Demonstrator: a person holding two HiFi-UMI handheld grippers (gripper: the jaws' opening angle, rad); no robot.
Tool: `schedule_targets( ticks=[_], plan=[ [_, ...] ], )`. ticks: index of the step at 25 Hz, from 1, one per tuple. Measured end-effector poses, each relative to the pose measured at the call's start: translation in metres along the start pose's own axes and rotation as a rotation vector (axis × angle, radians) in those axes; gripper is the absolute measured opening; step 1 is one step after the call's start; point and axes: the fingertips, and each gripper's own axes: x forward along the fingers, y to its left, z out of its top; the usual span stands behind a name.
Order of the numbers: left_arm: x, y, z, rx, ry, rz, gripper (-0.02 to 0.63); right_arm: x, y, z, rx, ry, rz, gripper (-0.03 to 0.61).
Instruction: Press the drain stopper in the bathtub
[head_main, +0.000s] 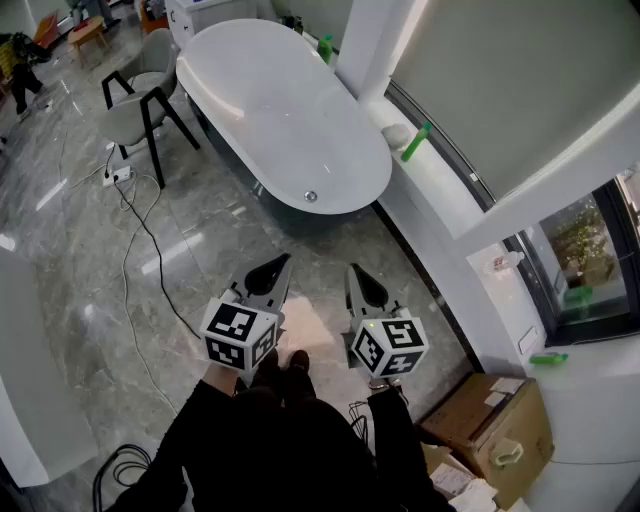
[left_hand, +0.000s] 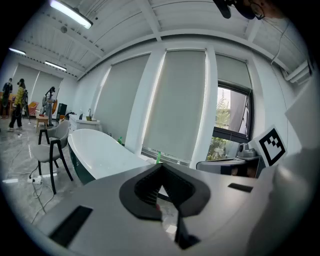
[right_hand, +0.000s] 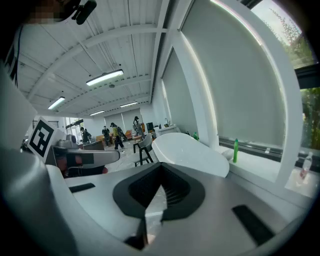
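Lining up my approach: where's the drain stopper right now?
Head view, upper centre: the drain stopper sits in the floor of the white bathtub at its near end, left of the window ledge.

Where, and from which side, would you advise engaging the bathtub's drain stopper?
Its flat round top, from straight above. The drain stopper lies nearly flush in the floor of the bathtub, at the near end, showing no sides to pinch, so pressing likely suits it better.

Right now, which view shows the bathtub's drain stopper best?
The head view: it looks down into the bathtub, where the drain stopper shows as a small round disc at its near end. Both gripper views see the bathtub only from the side, with the stopper hidden.
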Motion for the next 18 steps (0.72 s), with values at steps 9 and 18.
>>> schedule_targets(
  ticks=[9, 18],
  plan=[
    [-0.001, 0.006, -0.001, -0.003, 0.004, -0.005, 0.006, 0.005, 0.005, -0.003, 0.003, 0.011, 0.001, 0.002],
    [-0.004, 0.015, -0.005, -0.012, 0.011, 0.000, 0.006, 0.008, 0.007, -0.010, 0.012, 0.037, 0.007, 0.002]
  ],
)
